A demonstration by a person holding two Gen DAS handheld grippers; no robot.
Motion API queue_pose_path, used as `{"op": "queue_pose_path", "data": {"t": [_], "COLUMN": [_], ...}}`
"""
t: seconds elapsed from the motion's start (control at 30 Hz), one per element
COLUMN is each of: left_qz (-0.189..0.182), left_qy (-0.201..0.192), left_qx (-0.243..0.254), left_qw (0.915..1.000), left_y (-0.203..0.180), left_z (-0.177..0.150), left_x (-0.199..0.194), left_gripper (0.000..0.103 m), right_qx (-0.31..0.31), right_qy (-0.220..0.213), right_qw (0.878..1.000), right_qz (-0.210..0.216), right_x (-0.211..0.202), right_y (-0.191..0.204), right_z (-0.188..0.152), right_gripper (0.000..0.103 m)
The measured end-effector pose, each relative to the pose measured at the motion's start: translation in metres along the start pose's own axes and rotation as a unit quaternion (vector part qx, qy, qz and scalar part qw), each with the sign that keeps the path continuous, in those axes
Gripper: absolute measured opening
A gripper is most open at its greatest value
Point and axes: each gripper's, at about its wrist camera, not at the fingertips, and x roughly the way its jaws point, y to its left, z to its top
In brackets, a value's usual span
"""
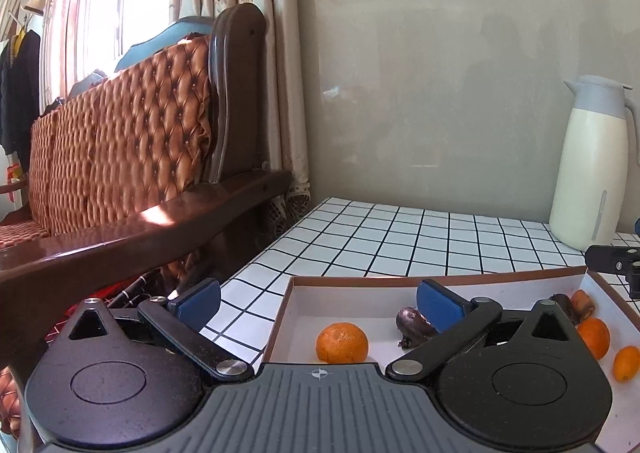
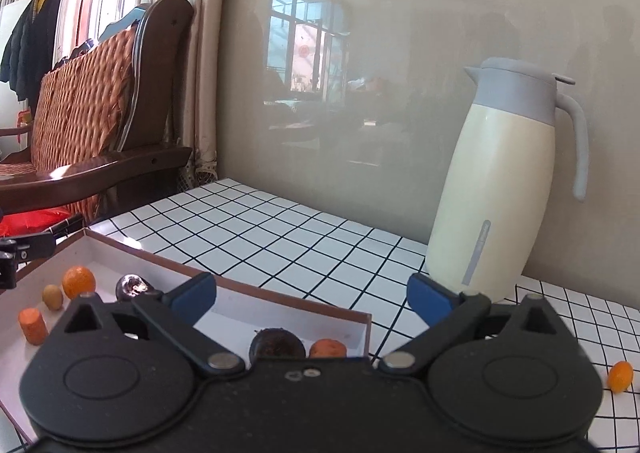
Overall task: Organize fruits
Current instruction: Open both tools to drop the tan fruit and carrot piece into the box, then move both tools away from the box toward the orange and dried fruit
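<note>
1. Left gripper (image 1: 318,303): jaws wide, holding nothing, poised over the tray's (image 1: 362,277) left end.
2. Right gripper (image 2: 312,295): jaws wide, holding nothing, above the tray's right end.
3. Tray contents: orange (image 1: 342,343), dark fruit (image 1: 414,323), carrot piece (image 2: 32,325), further small fruits.
4. Kumquat (image 2: 620,376) lies outside on the table (image 2: 280,237), near the jug (image 2: 498,189).
</note>
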Motion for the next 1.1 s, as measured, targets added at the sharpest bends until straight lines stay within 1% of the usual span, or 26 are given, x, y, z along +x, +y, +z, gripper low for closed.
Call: {"op": "queue_pose_path", "data": {"t": [0.3, 0.63, 0.73, 0.87, 1.0, 1.1], "left_qz": [0.010, 0.001, -0.002, -0.019, -0.039, -0.050], "left_qy": [-0.006, -0.010, -0.014, -0.016, -0.028, -0.036], "left_qx": [0.005, 0.012, 0.013, 0.012, 0.011, 0.019], "left_qw": [0.9999, 0.9999, 0.9998, 0.9996, 0.9988, 0.9979], "left_y": [0.001, -0.009, -0.018, -0.034, -0.056, -0.077], "left_z": [0.002, 0.005, 0.008, 0.013, 0.017, 0.019], "left_x": [-0.006, -0.020, -0.026, -0.036, -0.048, -0.055], "left_gripper": [0.103, 0.103, 0.103, 0.103, 0.103, 0.103], "right_qx": [-0.006, -0.009, -0.003, -0.001, -0.001, 0.004], "right_qy": [-0.006, -0.011, -0.010, -0.014, -0.014, -0.011], "right_qw": [1.000, 1.000, 1.000, 1.000, 1.000, 0.999], "right_qz": [-0.002, -0.001, 0.001, -0.008, -0.021, -0.036], "right_x": [-0.003, -0.017, -0.024, -0.037, -0.051, -0.061], "right_y": [0.002, 0.002, -0.002, -0.011, -0.028, -0.045], "right_z": [-0.001, 0.000, 0.000, -0.002, -0.008, -0.014], "right_gripper": [0.097, 0.097, 0.097, 0.097, 0.097, 0.097]}}
